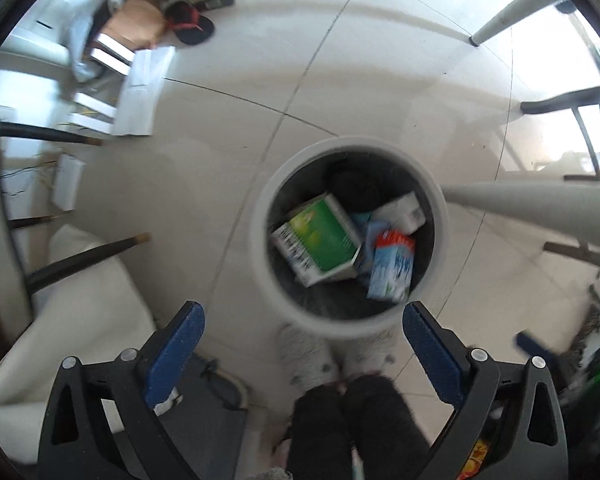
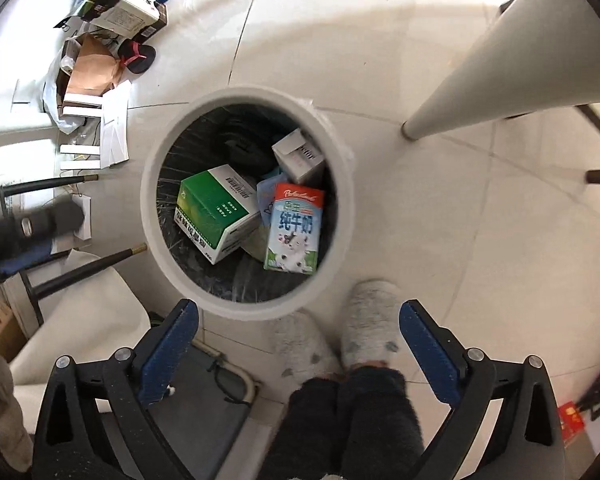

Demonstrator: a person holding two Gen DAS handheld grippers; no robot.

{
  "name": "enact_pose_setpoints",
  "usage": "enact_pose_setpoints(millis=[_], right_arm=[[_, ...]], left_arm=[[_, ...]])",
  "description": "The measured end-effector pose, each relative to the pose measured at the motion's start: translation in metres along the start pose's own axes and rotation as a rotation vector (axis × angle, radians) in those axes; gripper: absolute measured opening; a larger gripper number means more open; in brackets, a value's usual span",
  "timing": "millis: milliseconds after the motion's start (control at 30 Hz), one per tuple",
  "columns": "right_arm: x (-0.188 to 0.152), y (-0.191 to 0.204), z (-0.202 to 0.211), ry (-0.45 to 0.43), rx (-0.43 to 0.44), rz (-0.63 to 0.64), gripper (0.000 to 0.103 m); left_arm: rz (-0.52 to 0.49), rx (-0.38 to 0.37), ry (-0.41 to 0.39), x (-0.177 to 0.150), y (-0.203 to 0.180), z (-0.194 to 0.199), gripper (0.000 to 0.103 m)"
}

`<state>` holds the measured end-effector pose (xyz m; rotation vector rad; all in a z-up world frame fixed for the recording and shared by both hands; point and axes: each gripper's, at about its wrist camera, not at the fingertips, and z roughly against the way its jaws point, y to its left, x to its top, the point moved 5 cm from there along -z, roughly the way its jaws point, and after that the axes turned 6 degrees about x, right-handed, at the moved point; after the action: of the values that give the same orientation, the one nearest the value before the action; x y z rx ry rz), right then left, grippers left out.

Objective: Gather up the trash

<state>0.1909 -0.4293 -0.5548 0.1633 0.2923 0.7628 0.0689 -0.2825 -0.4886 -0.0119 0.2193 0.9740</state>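
Trash bin sits just ahead of both your spread, empty grippers; drift forward and a fingertip could clip its rim, tipping the cartons out.

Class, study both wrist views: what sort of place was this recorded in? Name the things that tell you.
Probably a lived-in home room. A round white trash bin stands on a pale tiled floor, the person wears fuzzy grey slippers, and cardboard boxes and sandals clutter the floor.

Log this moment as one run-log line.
left gripper: open, empty | right gripper: open, empty | bin: holds green box, milk carton, white box | both above bin
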Motion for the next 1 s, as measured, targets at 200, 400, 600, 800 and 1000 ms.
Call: enact_pose_setpoints(millis=[200,400,600,800,1000], right_arm=[[-0.034,0.010,0.088,-0.038,0.000,0.035,0.102],[-0.080,0.032,0.207,-0.040,0.061,0.091,0.102],[-0.126,0.054,0.333,-0.063,0.146,0.108,0.102],[-0.170,0.080,0.440,-0.146,0.202,0.102,0.102],[-0.221,0.112,0.519,-0.231,0.250,0.064,0.102]], left_arm=[[-0.027,0.022,-0.029,-0.052,0.009,0.081,0.101],[-0.088,-0.003,-0.099,-0.101,0.005,0.196,0.101],[-0.149,-0.092,-0.164,-0.135,0.000,0.297,0.101],[-0.238,-0.169,-0.259,-0.153,0.009,0.384,0.101],[-0.339,-0.230,-0.326,-0.173,0.031,0.438,0.101]])
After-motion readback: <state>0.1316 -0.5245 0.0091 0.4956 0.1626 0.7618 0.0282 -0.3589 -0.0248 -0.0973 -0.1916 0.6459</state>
